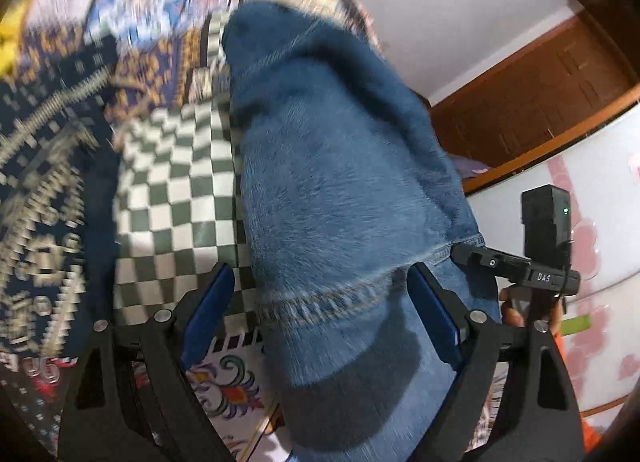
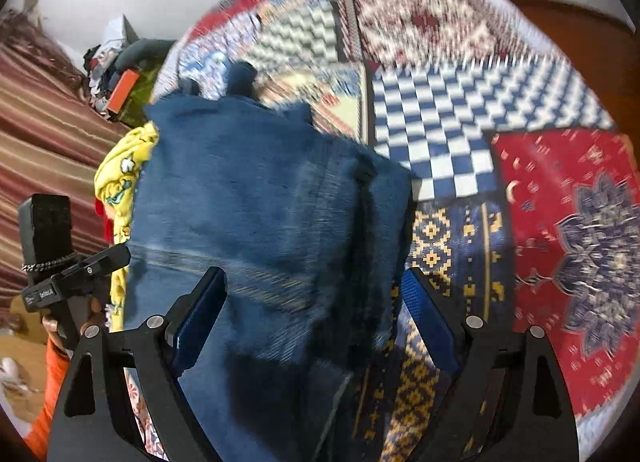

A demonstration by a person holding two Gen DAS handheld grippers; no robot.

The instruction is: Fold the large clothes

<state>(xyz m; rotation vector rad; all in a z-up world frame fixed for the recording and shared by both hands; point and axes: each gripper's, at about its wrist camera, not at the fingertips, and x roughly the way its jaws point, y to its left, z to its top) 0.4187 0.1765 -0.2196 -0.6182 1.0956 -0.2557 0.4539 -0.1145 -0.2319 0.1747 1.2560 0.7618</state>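
Note:
Blue denim jeans [image 1: 340, 190] lie in a long folded heap on a patchwork bedspread [image 1: 172, 198]. My left gripper [image 1: 322, 302] hangs over the stitched hem at the near end. Its jaws stand wide, the hem lies between them, and the blue pads [image 1: 210, 302] do not press on it. In the right wrist view the same jeans [image 2: 248, 198] fill the middle. My right gripper [image 2: 316, 302] is open astride the denim's near edge, its pads [image 2: 430, 314] clear of the cloth. Both views are motion-blurred.
A yellow printed garment [image 2: 124, 170] lies to the left of the jeans. The bedspread [image 2: 440, 134] spreads out to the right. A hand [image 1: 512, 310] in an orange sleeve [image 2: 52, 382] holds each tool. A brown wooden door [image 1: 540, 102] and a striped cloth [image 2: 40, 142] border the bed.

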